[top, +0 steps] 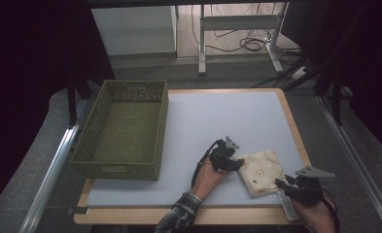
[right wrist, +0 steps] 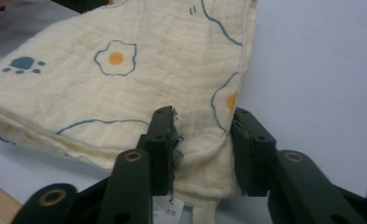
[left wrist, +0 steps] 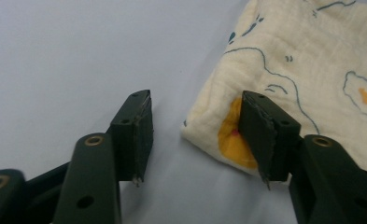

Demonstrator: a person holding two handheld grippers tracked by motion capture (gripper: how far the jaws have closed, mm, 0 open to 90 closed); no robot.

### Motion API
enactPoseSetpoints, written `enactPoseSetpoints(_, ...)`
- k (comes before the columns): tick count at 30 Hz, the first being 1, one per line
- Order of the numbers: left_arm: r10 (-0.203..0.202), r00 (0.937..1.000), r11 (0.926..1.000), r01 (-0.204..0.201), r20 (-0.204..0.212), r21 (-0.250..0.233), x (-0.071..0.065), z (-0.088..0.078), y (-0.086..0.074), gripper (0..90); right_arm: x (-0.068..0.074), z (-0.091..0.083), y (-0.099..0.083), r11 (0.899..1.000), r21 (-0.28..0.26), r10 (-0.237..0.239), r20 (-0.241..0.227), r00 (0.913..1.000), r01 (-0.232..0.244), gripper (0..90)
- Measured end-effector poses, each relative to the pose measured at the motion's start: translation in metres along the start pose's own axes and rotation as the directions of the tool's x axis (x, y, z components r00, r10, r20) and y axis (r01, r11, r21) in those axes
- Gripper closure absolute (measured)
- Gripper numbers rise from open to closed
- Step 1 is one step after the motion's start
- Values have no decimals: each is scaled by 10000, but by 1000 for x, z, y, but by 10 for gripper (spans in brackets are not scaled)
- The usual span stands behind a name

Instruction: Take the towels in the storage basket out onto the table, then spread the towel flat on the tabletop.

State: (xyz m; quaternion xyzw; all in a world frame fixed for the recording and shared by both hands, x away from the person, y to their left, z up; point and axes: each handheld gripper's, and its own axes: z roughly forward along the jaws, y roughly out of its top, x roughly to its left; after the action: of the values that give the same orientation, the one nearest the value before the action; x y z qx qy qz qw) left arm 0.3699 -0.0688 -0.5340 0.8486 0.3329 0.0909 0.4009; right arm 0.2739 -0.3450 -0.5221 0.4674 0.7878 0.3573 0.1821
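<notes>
Wicker sets the tone in the high view: a green woven basket (top: 123, 131), rectangular and open-topped, stands on the left part of the table (top: 213, 121), well apart from the work. The table has a pale grey-blue top with a wooden rim, and bare surface lies between the basket and the folded cloth (top: 261, 171) near the front right corner. Nothing stands between the cloth and either hand. The left hand-held gripper (top: 233, 164) meets the cloth's left edge; the right hand-held gripper (top: 282, 184) meets its front right corner. A plaid sleeve (top: 179, 216) comes in from the bottom.

From the left gripper view, the cloth (left wrist: 307, 70) is soft, crinkled cream gauze printed with teal outlines and orange spots, folded in layers with a rounded corner. The left hand-held gripper (left wrist: 197, 135) stands fairly wide; 1 black jaw rests on the cloth's corner, the other on bare table, so nothing is pinched.

Along the right gripper view, the same cloth (right wrist: 125, 84) shows fried-egg shapes and a teal paw print. The right hand-held gripper (right wrist: 203, 144) has its 2 jaws closed on a bunched fold of the corner, and a small white label (right wrist: 165, 210) hangs below.
</notes>
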Motion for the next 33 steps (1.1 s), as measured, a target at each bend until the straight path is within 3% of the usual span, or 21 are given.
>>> enactPoseSetpoints(3, 11, 9999, 9995, -6, -133, 322, -3, -2, 2, 493, 1, 0, -1, 9999, -4, 113, -305, 9995, -113, 775)
enactPoseSetpoints(5, -51, 9999, 9991, 55, -90, 416, -5, -2, 3, 537, 2, 0, -1, 9998, -28, 184, -408, 9990, -186, 803)
enactPoseSetpoints(9, 76, 9990, 9988, -97, 443, 477, -10, -2, 4, 791, 1, 0, -1, 9993, 22, 383, -522, 9979, -383, 819)
enactPoseSetpoints(12, 204, 9991, 9987, -221, 375, 454, -12, -3, 5, 840, 1, -1, 1, 9991, 78, 428, -528, 9977, -424, 823)
enactPoseSetpoints(23, 434, 9990, 9991, -434, 143, 9, 0, -27, 12, 845, 7, -7, 15, 9985, -308, 414, -1085, 9932, -450, 824)
enactPoseSetpoints(33, 709, 9968, 9974, -704, -376, 154, 11, -58, 17, 841, 23, -6, 36, 9961, -843, 99, -1627, 9866, -239, 823)
